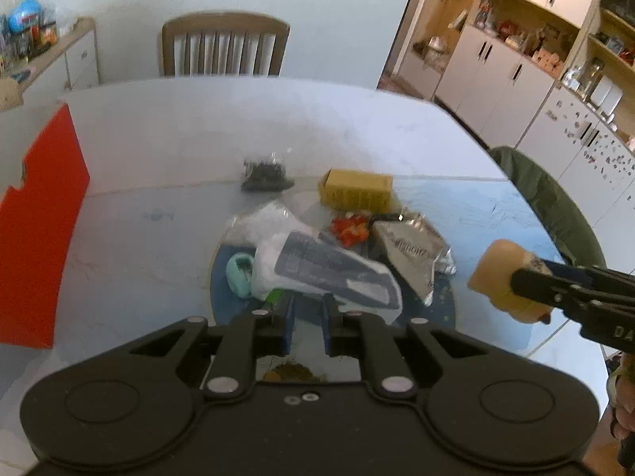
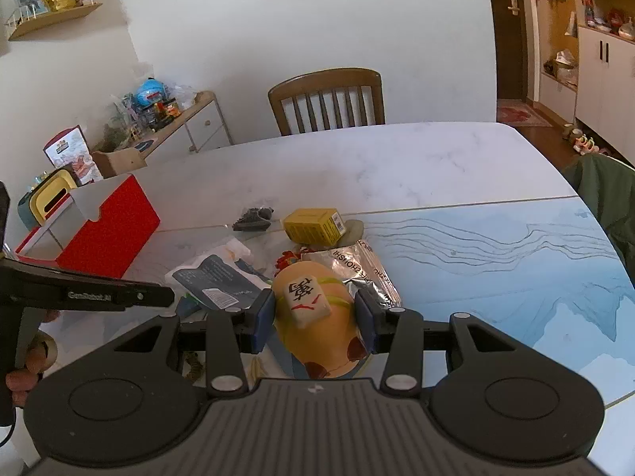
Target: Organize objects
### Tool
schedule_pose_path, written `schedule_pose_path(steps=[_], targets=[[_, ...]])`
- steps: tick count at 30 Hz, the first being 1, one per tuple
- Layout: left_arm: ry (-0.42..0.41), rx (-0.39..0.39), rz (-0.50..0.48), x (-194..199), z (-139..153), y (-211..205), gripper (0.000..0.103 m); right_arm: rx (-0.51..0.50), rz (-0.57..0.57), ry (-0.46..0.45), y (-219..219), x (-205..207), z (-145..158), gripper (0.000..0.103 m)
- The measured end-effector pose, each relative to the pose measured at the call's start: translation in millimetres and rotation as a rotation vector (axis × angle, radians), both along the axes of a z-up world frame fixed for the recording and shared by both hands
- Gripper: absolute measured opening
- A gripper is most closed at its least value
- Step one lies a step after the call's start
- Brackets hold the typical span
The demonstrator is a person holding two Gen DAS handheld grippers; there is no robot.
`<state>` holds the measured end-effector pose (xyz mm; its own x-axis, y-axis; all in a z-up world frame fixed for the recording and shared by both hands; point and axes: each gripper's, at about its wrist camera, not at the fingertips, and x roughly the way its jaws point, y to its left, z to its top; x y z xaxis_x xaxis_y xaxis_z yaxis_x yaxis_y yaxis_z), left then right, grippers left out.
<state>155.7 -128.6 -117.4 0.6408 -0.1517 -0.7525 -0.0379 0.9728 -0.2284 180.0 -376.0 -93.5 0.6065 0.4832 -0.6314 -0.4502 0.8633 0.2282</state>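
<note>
While I hold one gripper in each hand over the table, this is how things lie.

Right gripper [image 2: 315, 319]: my two blue pads are pinched on a yellow plush toy [image 2: 317, 317], one pad on each flank; a white mahjong-tile patch faces up between them.

Toy seen from my left: it hangs above the table [image 1: 158, 150], clear of the pile, at the tip of my right gripper [image 1: 516, 283].

Left gripper [image 1: 307, 325]: my fingers stand a little apart with nothing between them, their tips just short of the white-and-navy pouch [image 1: 329, 273].

Pile ahead of my left gripper: one white-and-navy pouch on top, one mint-green item [image 1: 239, 273] touching its left edge, one silver foil packet [image 1: 416, 252] to its right, a small red-orange thing [image 1: 351, 228] between them that I cannot identify.

Farther out: one yellow box [image 1: 357, 190] beyond the foil packet, one small bag of dark bits [image 1: 265, 174] to its left, the two apart.

Far left: one red box [image 2: 107, 230], open at the top, well apart from the pile.

Beyond the table: one wooden chair [image 2: 327, 99] at the far edge, one chair with a green cover [image 1: 555, 214] on my right.
</note>
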Motion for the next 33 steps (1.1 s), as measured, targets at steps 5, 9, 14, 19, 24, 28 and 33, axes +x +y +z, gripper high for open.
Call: schedule_pose_path(steps=[5,9,14,19,24,28,33], targets=[[-0.009,0.007,0.015,0.9,2.6,-2.0,0.097,0.004,0.012,-0.008,-0.2,-0.9,2.1,0.043],[-0.003,-0.005,0.021,7.1,-1.5,-4.9,0.102,-0.002,0.017,-0.017,-1.6,-2.4,4.0,0.043],[0.021,0.005,0.080,21.5,-6.0,-8.6,0.102,-0.006,0.007,-0.019,-3.8,-2.1,3.8,0.043],[0.108,-0.002,0.153,39.6,-24.4,-7.7,0.102,-0.013,0.002,-0.015,-5.3,-2.7,2.4,0.043],[0.154,-0.037,0.203,53.1,-36.8,-8.8,0.100,-0.026,-0.001,-0.008,-7.7,-3.6,-0.6,0.043],[0.178,-0.036,0.207,59.9,-44.3,-14.4,0.093,-0.030,-0.010,-0.003,-11.5,-3.8,-1.7,0.043],[0.181,-0.029,0.192,63.2,-47.2,-19.8,0.073,-0.038,-0.010,-0.002,-12.9,-5.3,-2.5,0.043]])
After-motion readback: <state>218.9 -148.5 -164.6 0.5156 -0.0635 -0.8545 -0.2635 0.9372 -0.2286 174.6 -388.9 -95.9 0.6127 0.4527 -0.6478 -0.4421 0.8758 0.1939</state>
